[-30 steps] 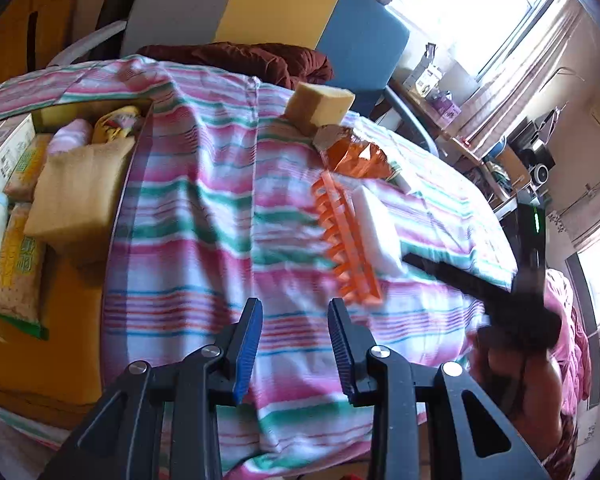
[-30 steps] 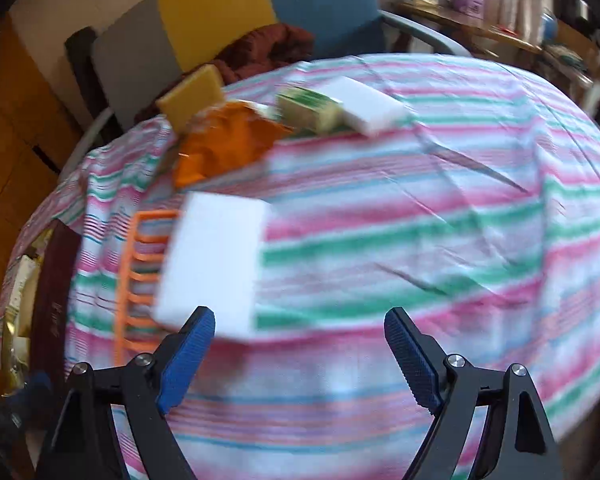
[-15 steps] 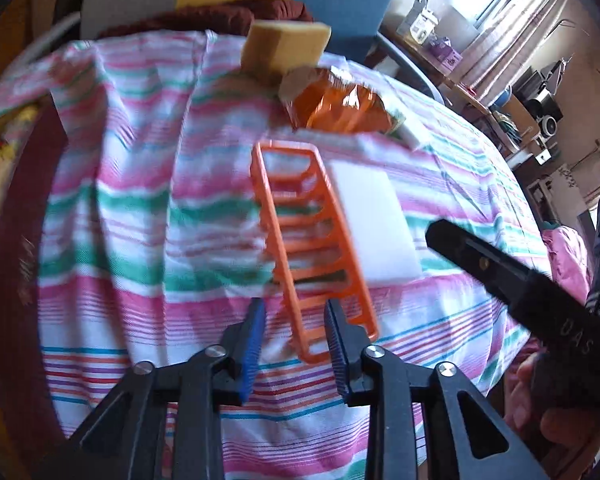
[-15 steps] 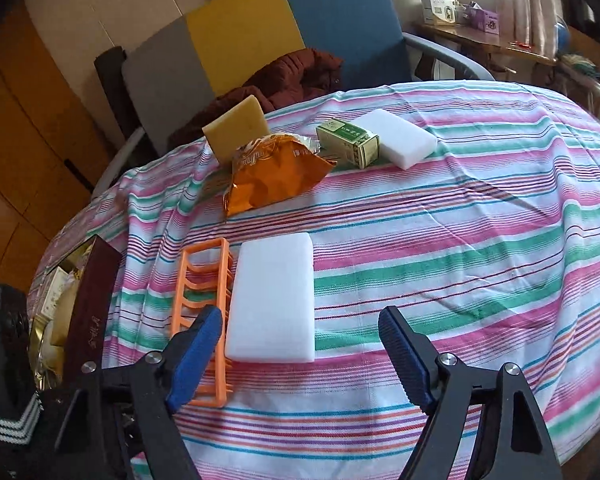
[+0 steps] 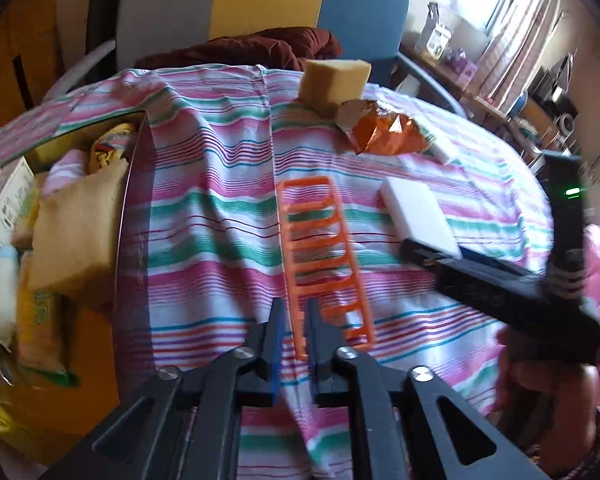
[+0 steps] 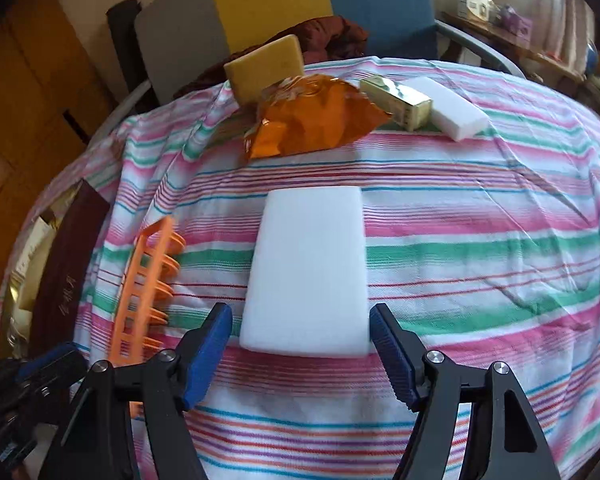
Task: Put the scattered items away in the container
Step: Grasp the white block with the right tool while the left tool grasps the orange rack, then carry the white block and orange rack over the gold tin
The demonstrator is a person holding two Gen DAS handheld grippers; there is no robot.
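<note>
Left wrist view: left claw [image 5: 291,322] has its jaws nearly together on the near long rail of the orange plastic rack [image 5: 324,258]; it appears clamped on that rail, though actual contact is hard to confirm.
Right wrist view: right claw [image 6: 300,354] stands wide apart, its blue pads either side of the near end of the white sponge block [image 6: 306,270], neither pad touching it.
Landmark: the orange plastic rack, lying on the striped tablecloth [image 6: 480,220] over the tabletop.
Sponge block position: just right of the rack, close beside it and roughly parallel.
Container: the open box [image 5: 134,184] lies well to the left of the rack, already holding a tan cushion-like pack and snack packets.
Other items: beyond the rack sit an orange snack bag [image 6: 308,120], a yellow sponge [image 6: 266,66], a small green-gold carton [image 6: 398,102] and a second white block [image 6: 456,110].
Step in hand: judged to be a double pick, rack in the left, sponge block in the right.
Doing it well, right: slide the pads further along the block toward its middle before closing, and squeeze gently, as the foam will likely give.
Doing it well, left: lift the rack level; held at one end of a thin rail, it may swing or twist.
Risk: the cloth is loose and wrinkled, so dragging either item could bunch it.
</note>
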